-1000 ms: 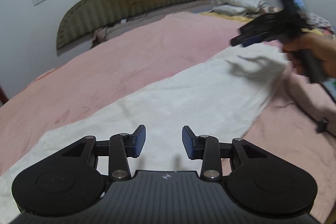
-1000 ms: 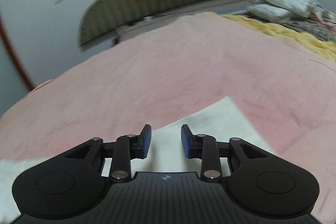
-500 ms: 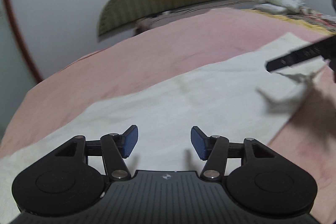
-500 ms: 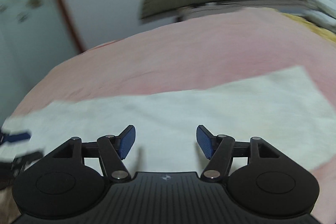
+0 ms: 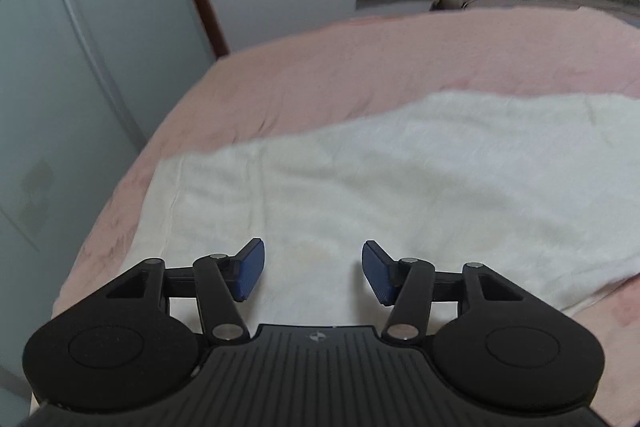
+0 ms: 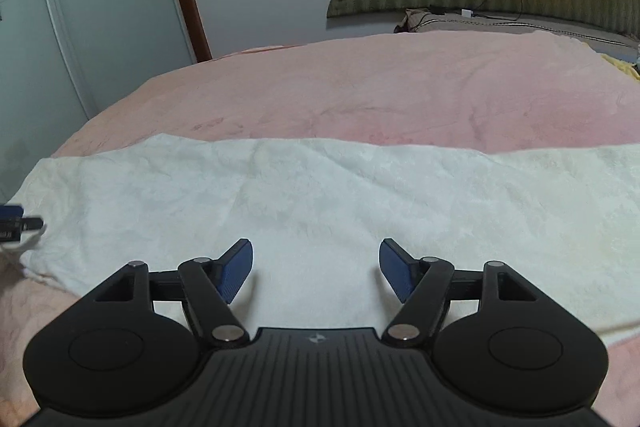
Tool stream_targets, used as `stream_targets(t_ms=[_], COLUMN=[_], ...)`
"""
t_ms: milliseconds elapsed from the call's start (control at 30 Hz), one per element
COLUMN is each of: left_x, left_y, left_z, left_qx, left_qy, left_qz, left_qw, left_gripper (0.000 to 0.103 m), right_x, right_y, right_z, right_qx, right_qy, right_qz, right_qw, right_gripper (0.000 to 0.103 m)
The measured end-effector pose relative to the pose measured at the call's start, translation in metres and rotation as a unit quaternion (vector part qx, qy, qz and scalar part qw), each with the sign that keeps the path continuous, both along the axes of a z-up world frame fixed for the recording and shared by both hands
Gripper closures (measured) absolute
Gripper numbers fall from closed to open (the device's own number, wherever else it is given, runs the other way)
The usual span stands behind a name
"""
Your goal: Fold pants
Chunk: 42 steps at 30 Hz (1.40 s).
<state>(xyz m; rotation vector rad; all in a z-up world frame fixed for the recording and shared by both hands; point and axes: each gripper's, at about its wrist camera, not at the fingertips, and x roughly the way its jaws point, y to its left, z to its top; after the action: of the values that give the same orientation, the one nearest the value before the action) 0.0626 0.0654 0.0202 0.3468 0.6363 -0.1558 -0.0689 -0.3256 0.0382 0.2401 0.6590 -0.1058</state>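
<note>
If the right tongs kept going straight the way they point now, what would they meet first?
Most likely the white pants lying flat on the pink blanket. The right tongs point down at the cloth, opening, with nothing between them. Depth is unclear.

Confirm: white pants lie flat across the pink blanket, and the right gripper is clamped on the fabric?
Not quite. In the right wrist view the right gripper is opening above the white pants, nothing between its pads. They do lie flat across the pink blanket.
</note>
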Motion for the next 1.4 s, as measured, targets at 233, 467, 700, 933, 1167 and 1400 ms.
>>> stream_targets(t_ms=[233, 467, 700, 933, 1167, 1400], left_x=[-0.006, -0.018, -0.052, -0.06, -0.046, -0.043], left_y=[-0.042, -0.089, -0.164, -0.183, -0.179, -0.177], left_z=[-0.024, 0.012, 0.015, -0.004, -0.015, -0.021], left_qx=[0.055, -0.04, -0.081, -0.063, -0.074, -0.091], left_qy=[0.013, -0.006, -0.033, -0.046, -0.017, 0.001], left_qz=[-0.059, -0.12, -0.202, -0.19, -0.181, -0.183], left_qw=[0.9967, 0.992, 0.9755, 0.9787, 0.9805, 0.9789], left_gripper=[0.039, 0.038, 0.034, 0.03, 0.03, 0.03], right_x=[-0.025, -0.046, -0.037, 0.02, 0.019, 0.018], right_y=[-0.011, -0.029, -0.012, 0.006, -0.005, -0.008], right_z=[-0.011, -0.012, 0.008, -0.023, -0.038, -0.038], right_qx=[-0.018, 0.072, -0.083, -0.142, -0.097, -0.085], right_qy=[0.019, -0.004, -0.022, 0.016, 0.028, 0.026], right_qz=[-0.042, -0.093, -0.133, -0.081, -0.088, -0.088], right_qw=[0.999, 0.993, 0.987, 0.986, 0.991, 0.992], right_gripper=[0.027, 0.027, 0.013, 0.001, 0.0, 0.0])
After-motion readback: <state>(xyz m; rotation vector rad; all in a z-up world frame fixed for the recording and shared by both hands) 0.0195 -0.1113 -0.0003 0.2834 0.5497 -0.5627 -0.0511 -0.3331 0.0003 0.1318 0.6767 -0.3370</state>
